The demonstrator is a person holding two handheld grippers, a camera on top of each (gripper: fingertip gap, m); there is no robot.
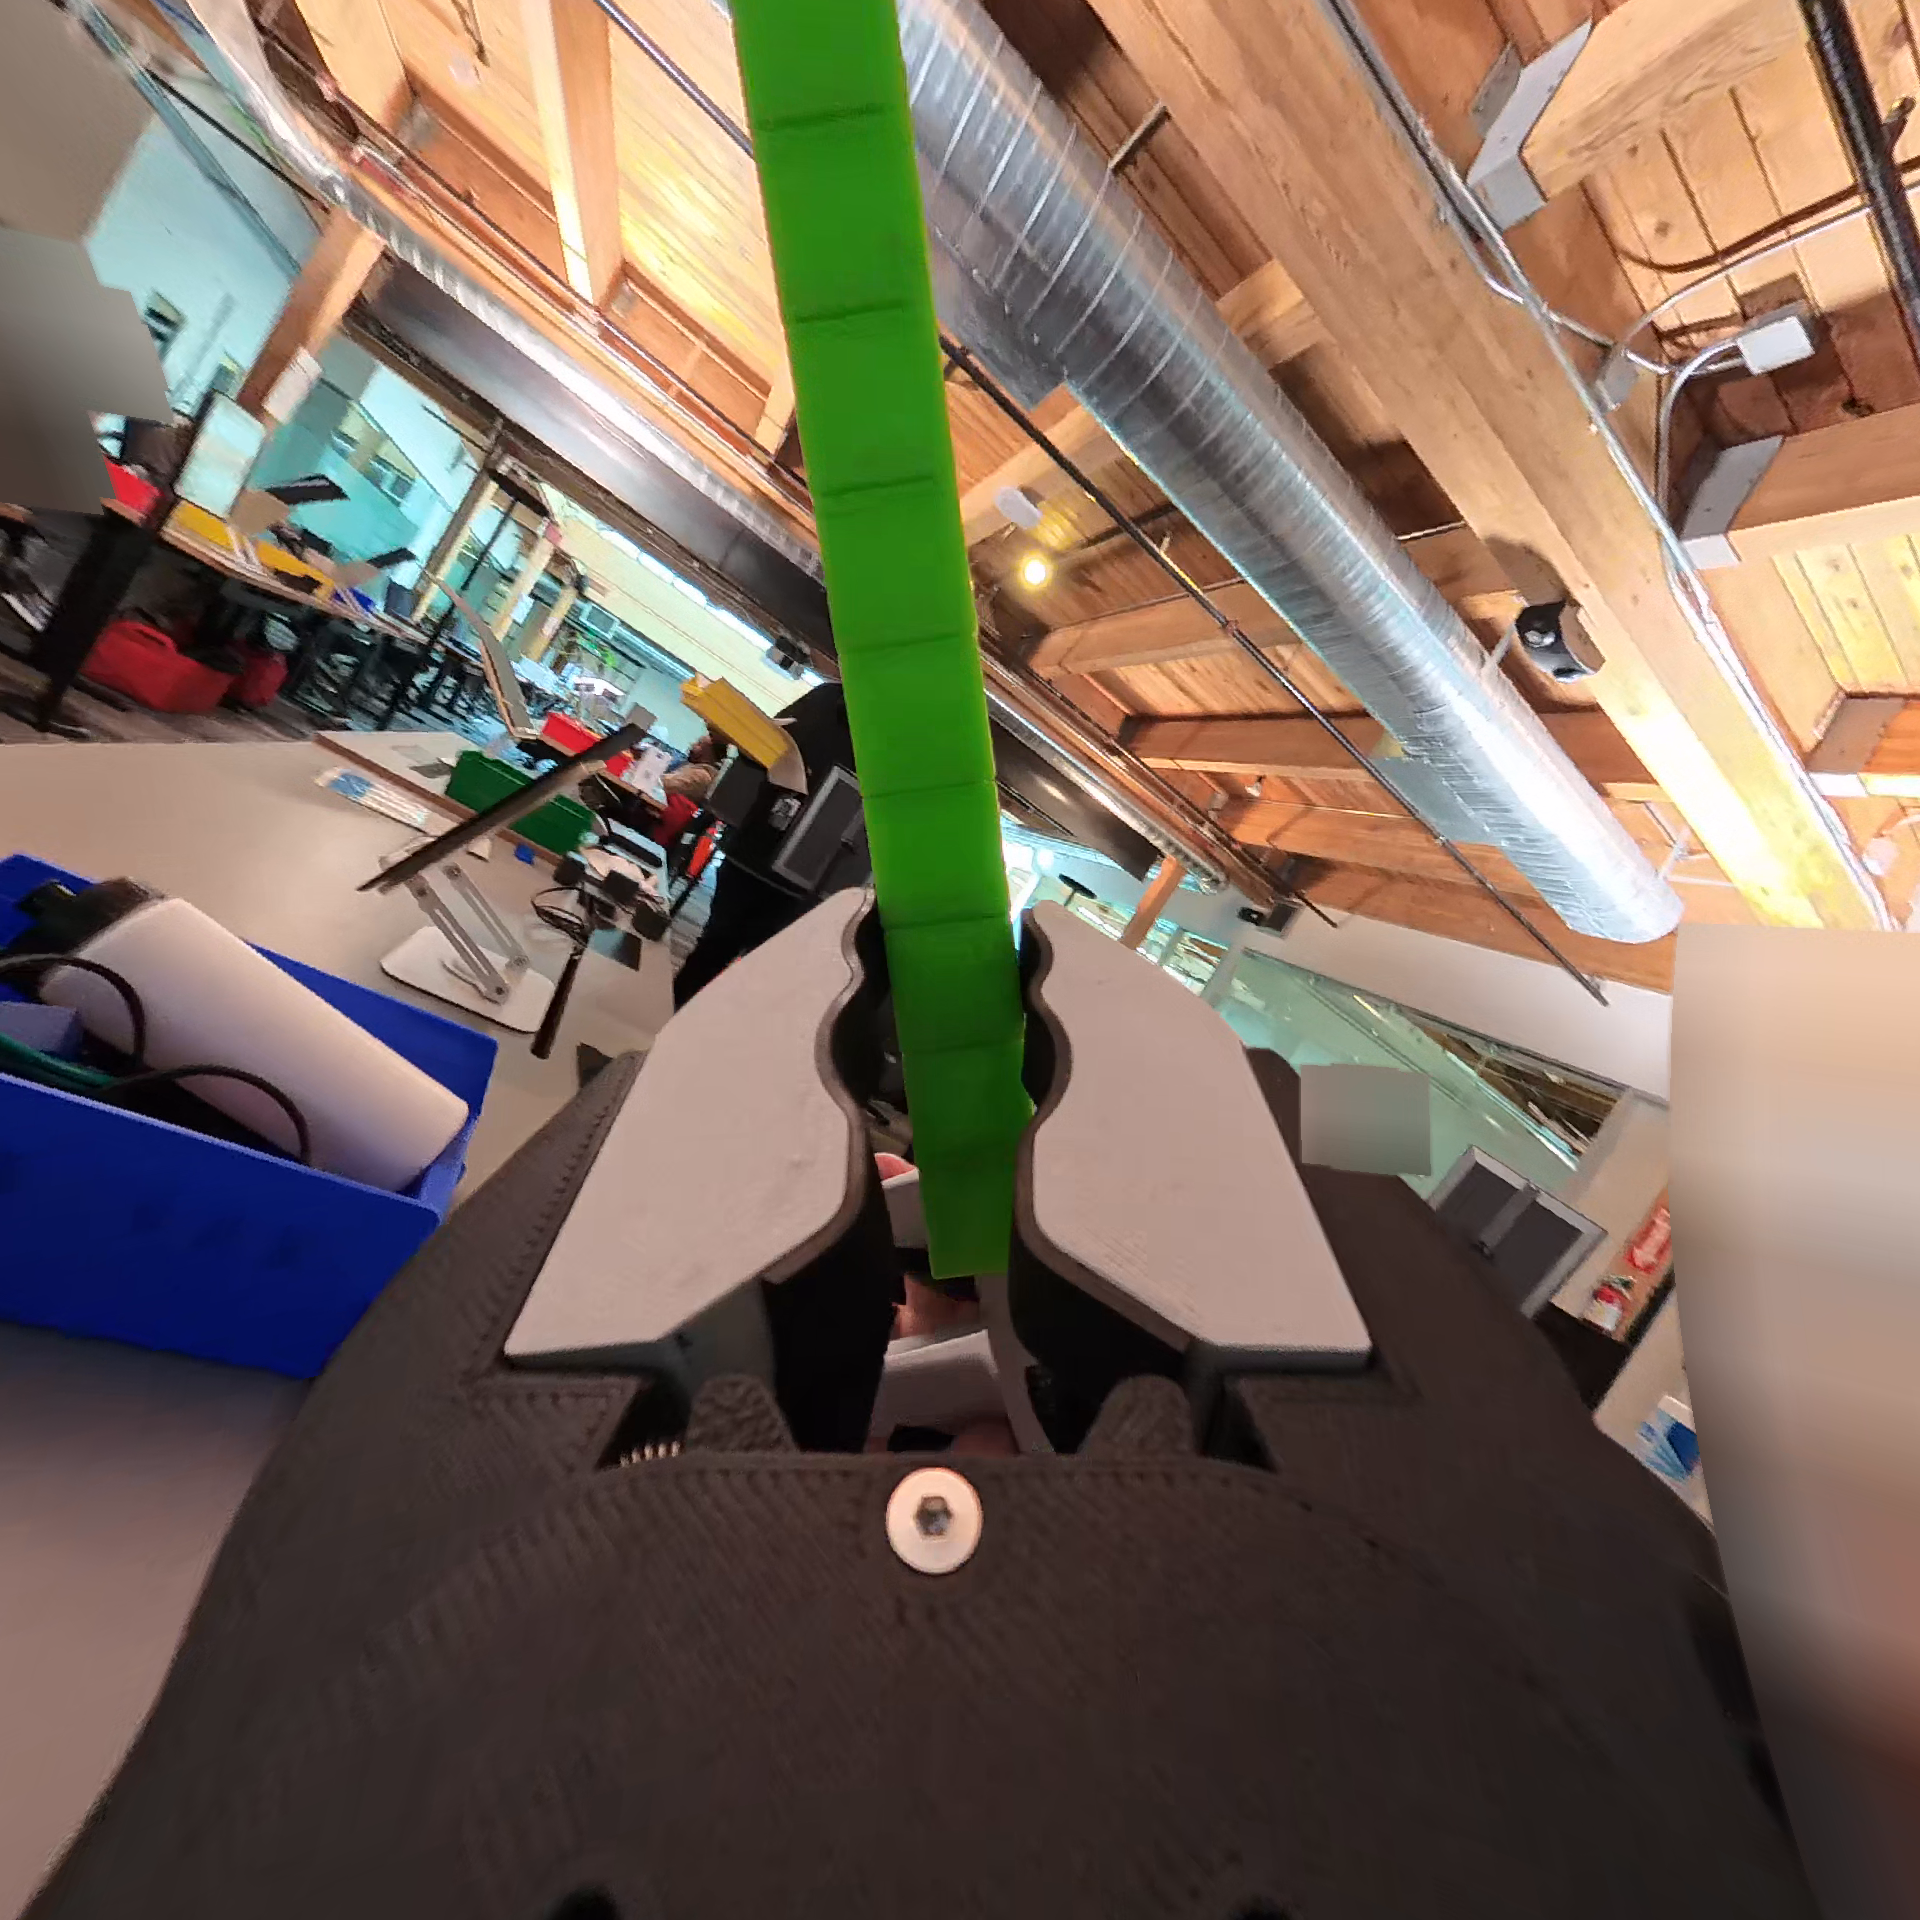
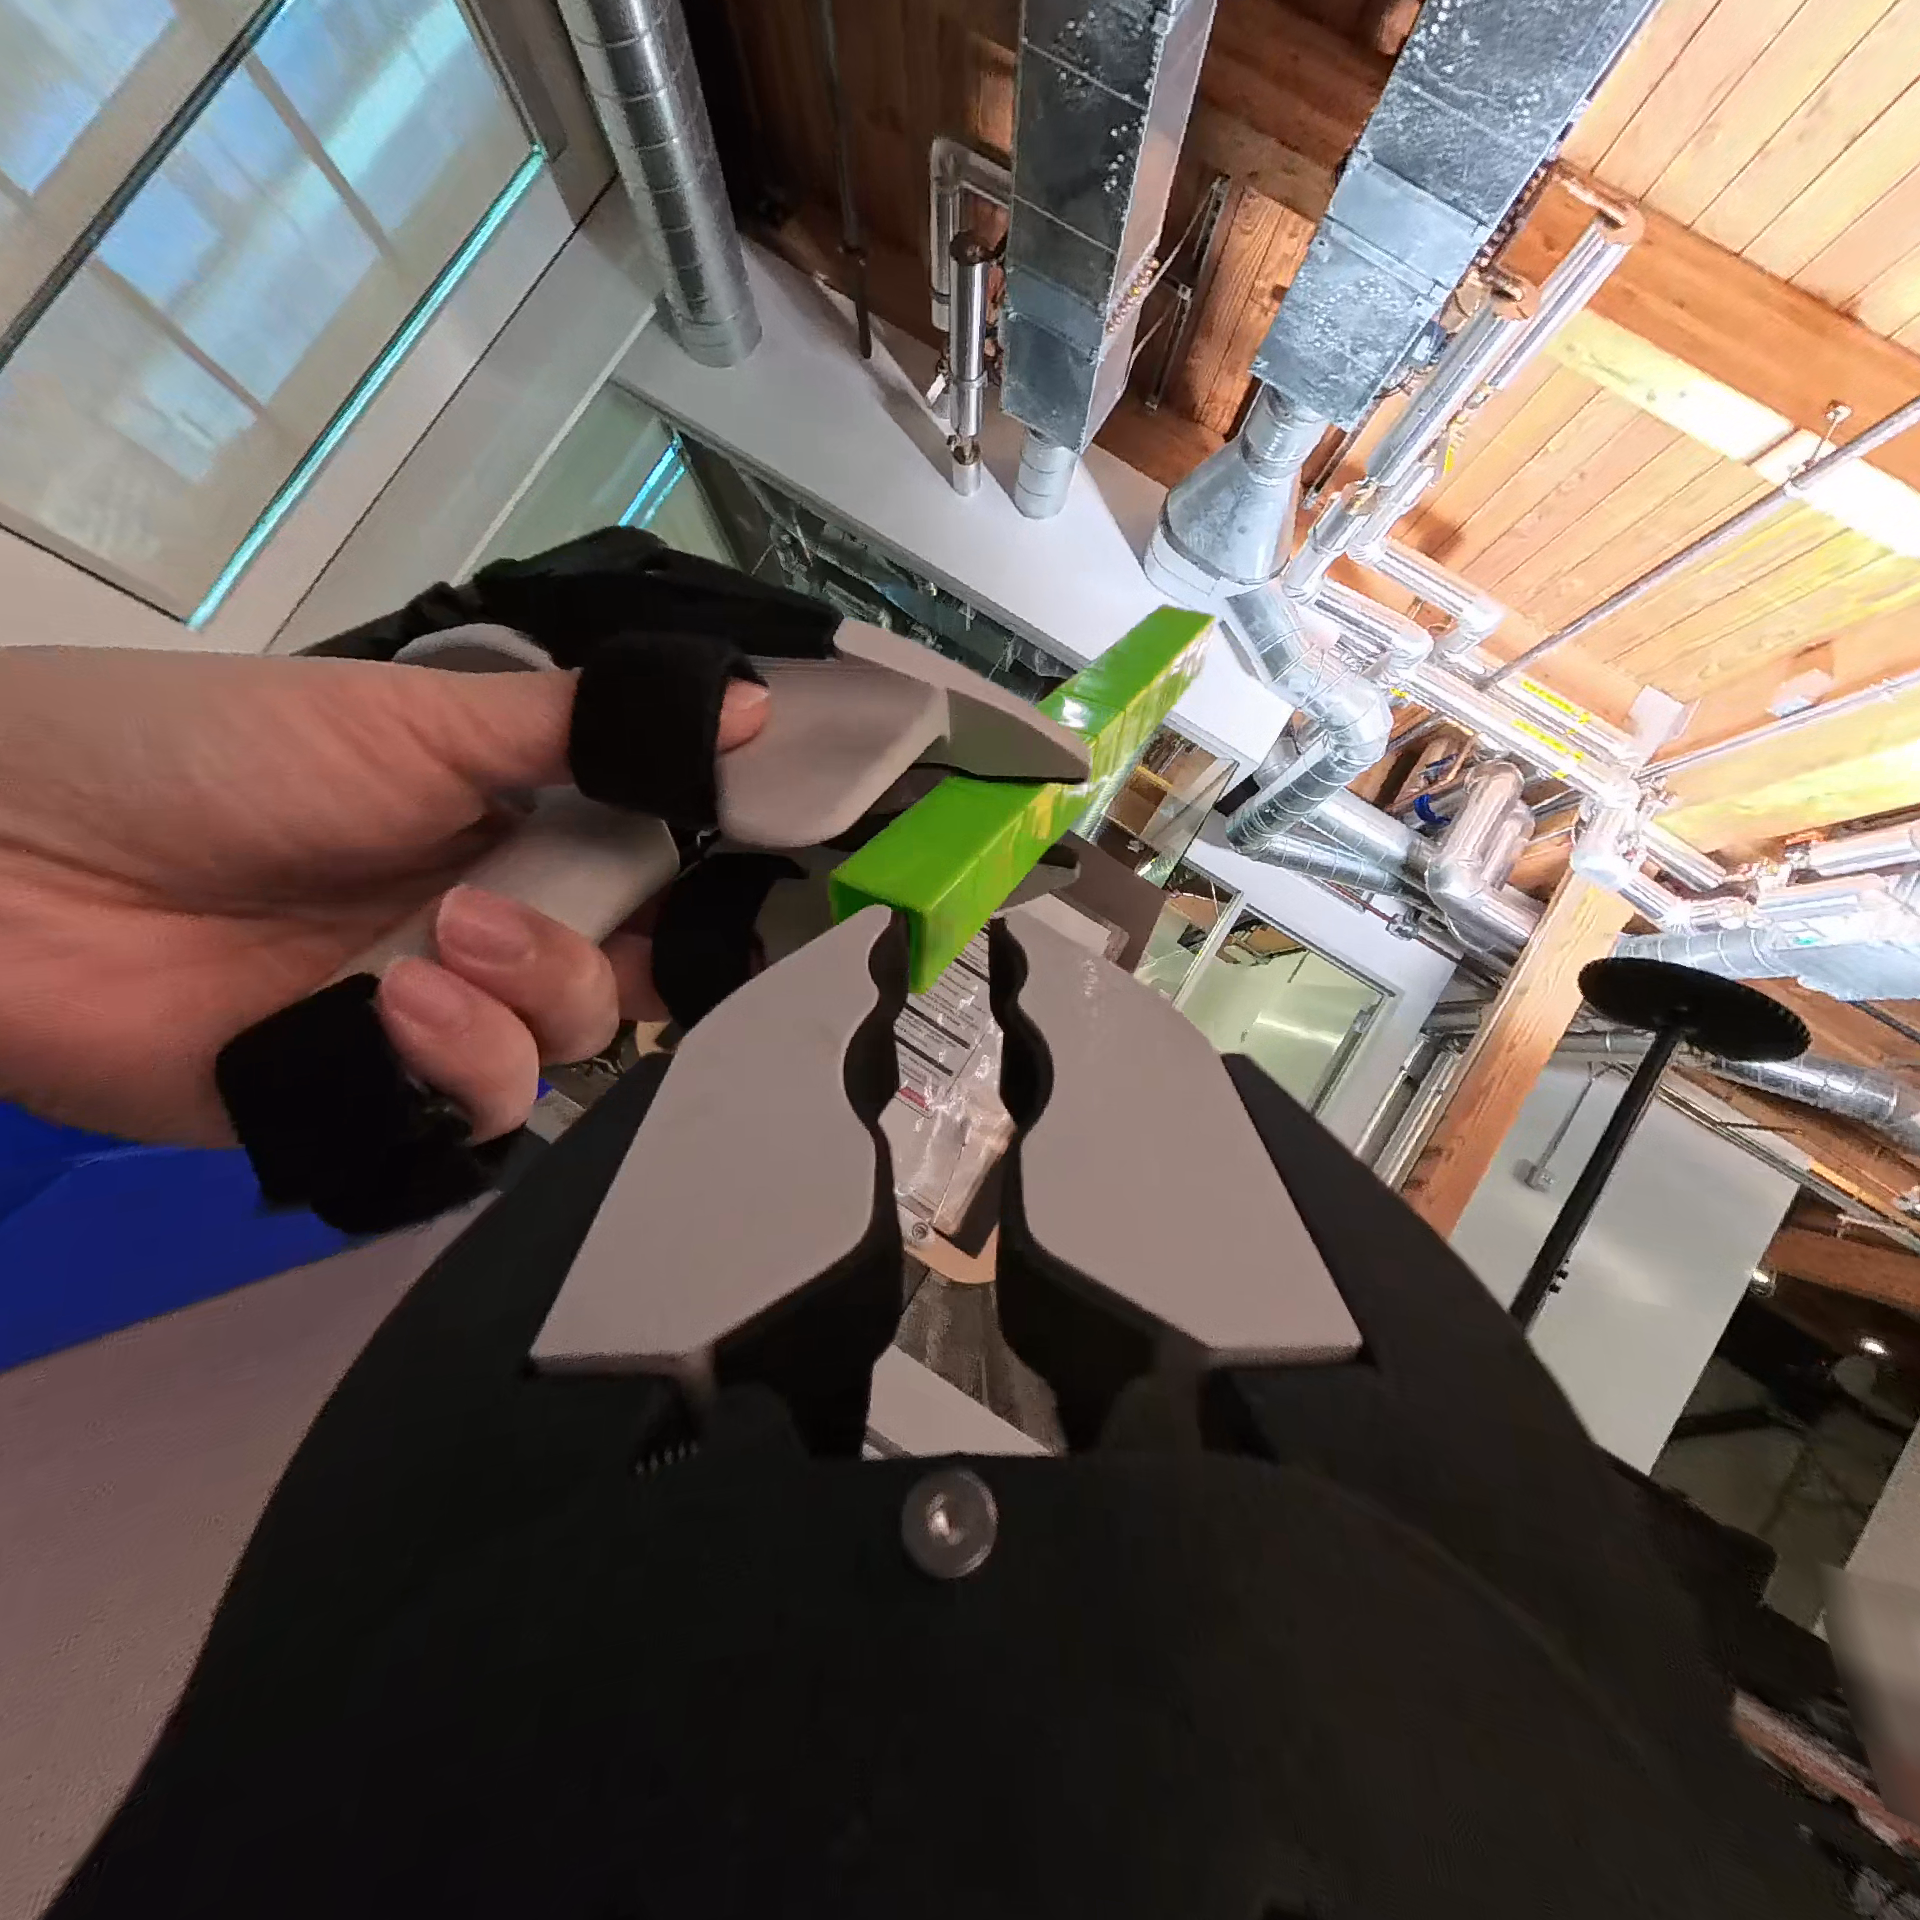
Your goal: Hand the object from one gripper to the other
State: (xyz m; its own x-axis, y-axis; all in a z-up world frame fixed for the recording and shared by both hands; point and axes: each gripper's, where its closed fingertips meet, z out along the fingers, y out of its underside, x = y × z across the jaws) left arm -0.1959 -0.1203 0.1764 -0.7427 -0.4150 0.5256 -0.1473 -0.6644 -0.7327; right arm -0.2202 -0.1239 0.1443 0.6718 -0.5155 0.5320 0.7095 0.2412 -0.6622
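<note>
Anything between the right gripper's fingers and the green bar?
Nothing: in the right wrist view the long green segmented plastic bar ends at the open right gripper, stretch bare.

Green bar (image 2: pixel 997 821) between hand-held gripper (image 2: pixel 940 951) tips.

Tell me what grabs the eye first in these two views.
The bright green segmented bar stands out, clamped in the left gripper and rising toward the wooden ceiling. In the right wrist view, the right gripper has its jaws parted around the bar's near end. A blue bin sits left.
</note>
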